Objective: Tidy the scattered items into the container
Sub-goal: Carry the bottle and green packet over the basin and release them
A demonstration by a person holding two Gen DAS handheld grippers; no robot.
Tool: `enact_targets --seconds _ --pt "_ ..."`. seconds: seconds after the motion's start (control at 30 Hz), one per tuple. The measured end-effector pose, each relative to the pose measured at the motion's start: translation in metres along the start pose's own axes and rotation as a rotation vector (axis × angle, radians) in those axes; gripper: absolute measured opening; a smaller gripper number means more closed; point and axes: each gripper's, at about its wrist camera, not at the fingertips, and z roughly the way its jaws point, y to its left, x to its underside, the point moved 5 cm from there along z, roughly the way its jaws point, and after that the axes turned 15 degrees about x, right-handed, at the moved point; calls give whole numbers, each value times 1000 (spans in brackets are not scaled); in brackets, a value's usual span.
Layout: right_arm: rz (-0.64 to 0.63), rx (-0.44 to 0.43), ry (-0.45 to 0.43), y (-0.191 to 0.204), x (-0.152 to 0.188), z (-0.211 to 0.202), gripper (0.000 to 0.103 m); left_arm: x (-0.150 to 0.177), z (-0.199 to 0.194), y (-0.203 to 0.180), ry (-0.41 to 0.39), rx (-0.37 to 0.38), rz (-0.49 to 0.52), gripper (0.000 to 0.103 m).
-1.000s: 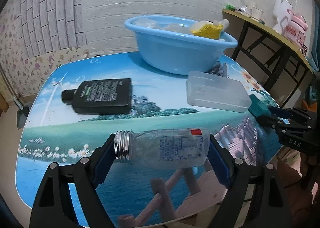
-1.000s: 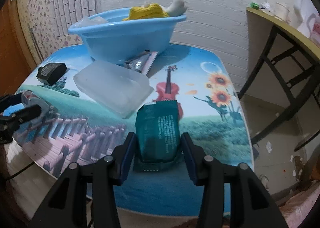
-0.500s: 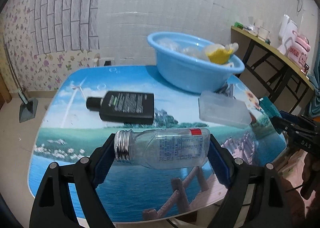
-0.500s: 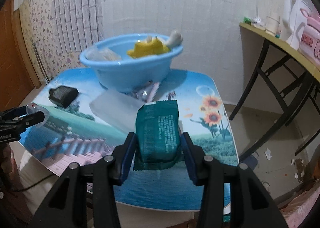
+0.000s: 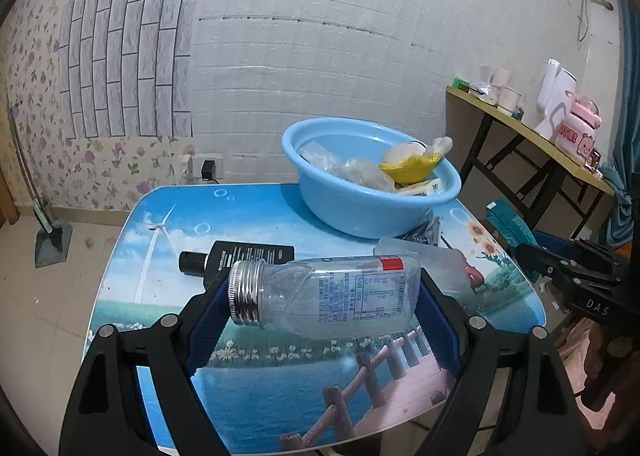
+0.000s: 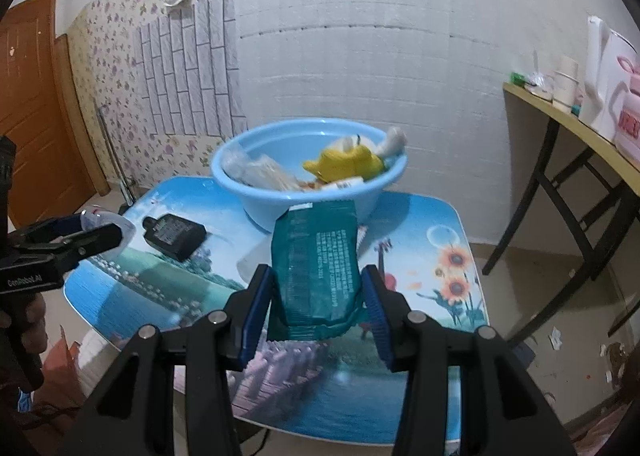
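Left wrist view. My left gripper (image 5: 320, 296) is clamped on a clear plastic bottle (image 5: 332, 298), held crosswise at lower centre of the frame, its silver threaded neck (image 5: 245, 293) pointing left and its body slightly dented. The bottle is lifted clear of the printed table (image 5: 240, 384) below it. Just behind it, at centre left, I see a black flat bottle (image 5: 236, 256) lying on the table; at centre right lies a clear plastic box (image 5: 432, 262). Above these, right of centre, stands the blue basin (image 5: 360, 212), already containing a yellow plush toy (image 5: 416, 164) and clear wrappers.

Right wrist view. My right gripper (image 6: 318, 296) grips a green snack packet (image 6: 316, 268) by its lower half, upright at centre frame, raised above the table. The blue basin sits directly beyond the packet in the upper centre. The left gripper with its bottle appears at the left edge, well apart from the basin.
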Motion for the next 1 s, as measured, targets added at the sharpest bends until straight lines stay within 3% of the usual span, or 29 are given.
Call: enact_targets --seconds 0.57,1.0 --pt "-12 -42 -21 16 -26 16 45 -28 25 -5 -14 43 17 85" --pt "-17 -78 -5 24 -42 55 45 -63 71 -8 -1 62 74 85"
